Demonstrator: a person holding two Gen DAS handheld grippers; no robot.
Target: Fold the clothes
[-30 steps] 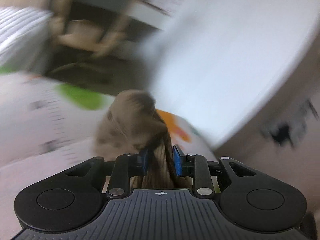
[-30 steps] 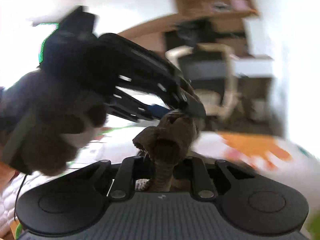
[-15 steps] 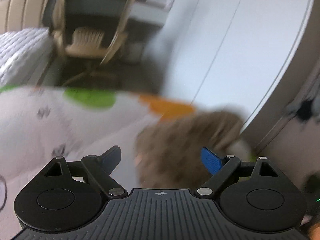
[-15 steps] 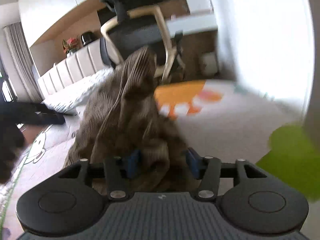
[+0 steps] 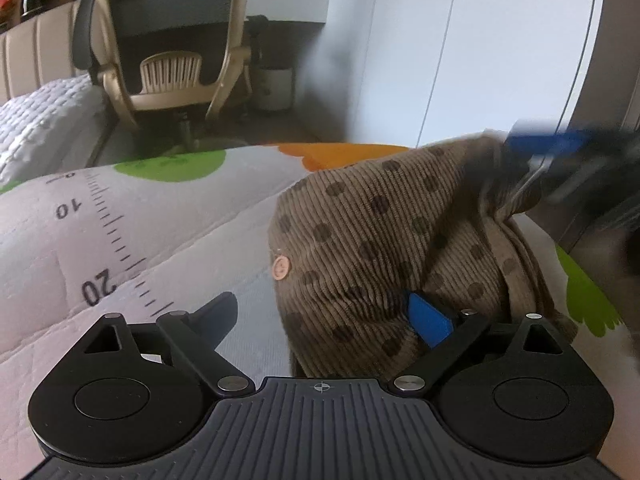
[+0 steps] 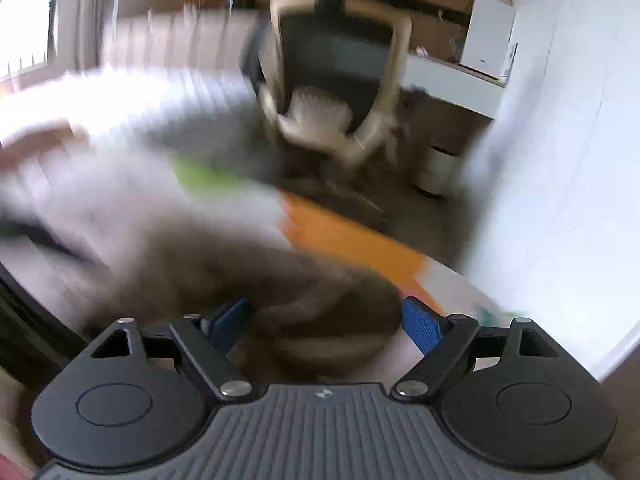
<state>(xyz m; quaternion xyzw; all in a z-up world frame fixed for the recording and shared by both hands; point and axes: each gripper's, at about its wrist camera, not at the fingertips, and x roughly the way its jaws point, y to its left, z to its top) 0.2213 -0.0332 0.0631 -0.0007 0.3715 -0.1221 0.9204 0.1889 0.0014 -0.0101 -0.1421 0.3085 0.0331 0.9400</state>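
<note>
Your left tongs (image 5: 326, 320) stand spread wide, gripping nothing; the right-hand blue pad (image 5: 430, 320) presses into the near edge of the brown corduroy garment (image 5: 384, 248), while the other finger sits over bare mat. The garment, ribbed with darker dots and one pinkish button (image 5: 280, 267), lies heaped on the white play mat (image 5: 132, 216), which is printed with a ruler scale, a green patch and an orange patch. Its lower edge is cut off behind the tongs' body.

At the upper right of the left wrist view, your right tongs (image 5: 560, 152) appear only as a smear of black and blue at the garment's raised corner; from there you cannot tell whether they touch the cloth.

The right wrist view is heavily blurred. Your right tongs (image 6: 326, 320) show their fingers wide apart, with the brown garment (image 6: 320, 312) bunched between them, and neither pad is clearly closed on it. The cloth's shape and edges are lost in the smear.

Beyond the mat stands a beige-framed office chair (image 5: 168, 52), beside a white quilted bed (image 5: 44, 120) cut off at the left.
</note>
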